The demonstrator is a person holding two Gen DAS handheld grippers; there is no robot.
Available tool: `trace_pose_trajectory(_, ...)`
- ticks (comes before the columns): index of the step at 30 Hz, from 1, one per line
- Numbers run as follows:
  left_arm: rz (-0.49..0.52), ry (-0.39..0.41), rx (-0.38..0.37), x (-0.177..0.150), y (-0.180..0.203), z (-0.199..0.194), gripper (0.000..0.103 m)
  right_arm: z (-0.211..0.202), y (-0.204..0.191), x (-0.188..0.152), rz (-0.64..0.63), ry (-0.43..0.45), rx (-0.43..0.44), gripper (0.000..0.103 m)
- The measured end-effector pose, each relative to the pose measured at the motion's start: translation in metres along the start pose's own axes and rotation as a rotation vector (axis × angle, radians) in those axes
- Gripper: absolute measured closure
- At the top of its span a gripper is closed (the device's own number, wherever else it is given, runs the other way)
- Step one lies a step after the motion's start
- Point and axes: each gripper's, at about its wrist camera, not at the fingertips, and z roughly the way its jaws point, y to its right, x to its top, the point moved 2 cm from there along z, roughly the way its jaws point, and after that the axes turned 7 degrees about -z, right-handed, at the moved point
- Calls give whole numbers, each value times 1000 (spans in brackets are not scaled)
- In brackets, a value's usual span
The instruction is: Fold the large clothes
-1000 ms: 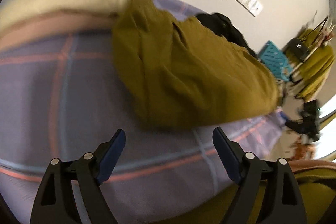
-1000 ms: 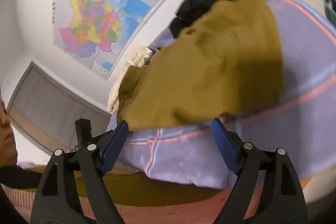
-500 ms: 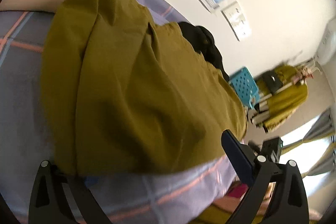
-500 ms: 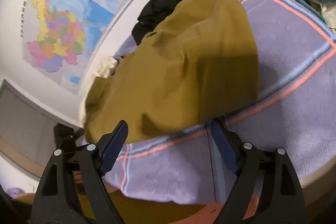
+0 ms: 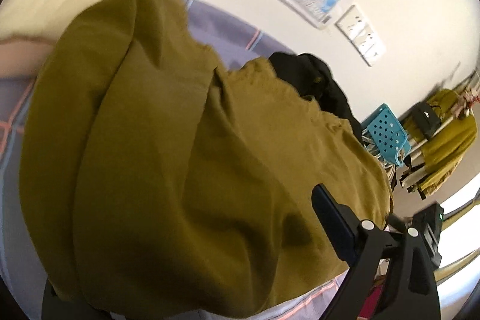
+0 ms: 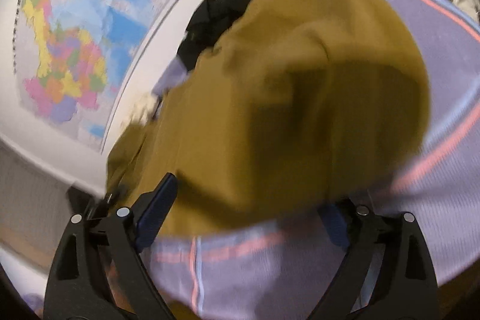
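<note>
The olive-yellow garment (image 5: pixel 192 158) lies bunched in a thick mound on a bed under a lilac cover with pink and pale blue stripes (image 6: pixel 444 98), filling the middle of both wrist views.

The left tool (image 5: pixel 192 269) stands wide, having just closed a little. Its right finger (image 5: pixel 333 227) rests over the cloth at 4 o'clock, while the left one is hidden under the garment's near hem at 7 o'clock, so cloth lies between the two without being pinched.

The right tool (image 6: pixel 246 209) has just been opening and is spread wide too. Its left finger (image 6: pixel 156 209) sits at the garment's edge at 8 o'clock (the frame is blurred), and its right finger (image 6: pixel 333 221) is at 5 o'clock, half under the hem.

A black garment (image 5: pixel 315 83) lies just beyond the olive one at 1 o'clock, against the wall. A map (image 6: pixel 78 50) hangs at 10 o'clock in the right view. A teal perforated basket (image 5: pixel 387 134) stands at 3 o'clock in the left view.
</note>
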Motion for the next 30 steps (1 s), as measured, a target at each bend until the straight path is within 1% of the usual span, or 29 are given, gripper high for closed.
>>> trace_pose_trajectory(1, 2, 0, -17, 2, 0, -1, 13, 5, -3, 4, -1, 25, -15, 6)
trace_pose_trajectory(2, 0, -8, -21, 3, -1, 1, 13, 8, -5, 6, 1, 42, -22, 5)
trace_pose_trajectory(3, -8, -20, -12, 4, -5, 3, 13, 11, -7, 7, 12, 77, -35, 5)
trace_pose_trajectory(4, -26, -38, -3, 5, -10, 8, 13, 15, -9, 8, 8, 91, -47, 5)
trace_pose_trajectory(6, -43, -63, -7, 6, -18, 15, 13, 19, -11, 10, 14, 123, -82, 5)
trace_pose_trajectory(7, -40, -50, -17, 7, -18, 14, 12, 21, -12, 10, 18, 138, -90, 5)
trace_pose_trajectory(9, -46, -47, -8, 9, -17, 15, 12, 28, -15, 13, 7, 161, -121, 5)
trace_pose_trajectory(11, -54, -38, -3, 10, -16, 17, 12, 38, -18, 16, -39, 177, -162, 4)
trace_pose_trajectory(12, -53, -37, 5, 12, -14, 18, 12, 39, -19, 17, -35, 187, -172, 4)
trace_pose_trajectory(14, -53, -39, 15, 13, -12, 20, 13, 41, -17, 20, 0, 204, -158, 5)
trace_pose_trajectory(15, -48, -39, 24, 13, -12, 22, 18, 40, -16, 22, 17, 208, -145, 12)
trace_pose_trajectory(16, -35, -38, 47, 12, -11, 23, 21, 39, -14, 23, 33, 208, -132, 33)
trace_pose_trajectory(17, -20, -37, 65, 12, -11, 23, 25, 38, -11, 24, 35, 206, -120, 46)
trace_pose_trajectory(18, -18, -36, 64, 13, -11, 23, 28, 37, -7, 25, 44, 192, -74, 49)
trace_pose_trajectory(19, -20, -39, 64, 13, -12, 23, 28, 36, -4, 26, 58, 185, -50, 50)
trace_pose_trajectory(20, -23, -39, 61, 13, -13, 24, 28, 34, 0, 28, 76, 176, -21, 48)
trace_pose_trajectory(21, -29, -41, 56, 14, -14, 24, 25, 35, 1, 28, 83, 172, -4, 44)
trace_pose_trajectory(22, -38, -46, 38, 15, -14, 25, 20, 35, 3, 29, 96, 173, 24, 32)
trace_pose_trajectory(23, -42, -51, 21, 16, -14, 27, 13, 36, 3, 30, 111, 175, 54, 25)
trace_pose_trajectory(24, -43, -48, 26, 17, -12, 29, 13, 37, 0, 33, 107, 178, 71, 23)
trace_pose_trajectory(25, -44, -45, 37, 18, -10, 31, 13, 38, -3, 34, 94, 172, 66, 23)
trace_pose_trajectory(26, -38, -45, 51, 18, -7, 34, 13, 42, -6, 36, 78, 160, 47, 33)
trace_pose_trajectory(27, -27, -48, 66, 20, -5, 36, 14, 44, -6, 37, 76, 152, 30, 41)
trace_pose_trajectory(28, -17, -51, 78, 21, -3, 37, 17, 45, -4, 38, 80, 148, 33, 52)
trace_pose_trajectory(29, -10, -53, 106, 22, -2, 38, 26, 47, 1, 39, 100, 136, 74, 61)
trace_pose_trajectory(30, -9, -56, 125, 22, -1, 38, 33, 46, 3, 39, 107, 126, 91, 63)
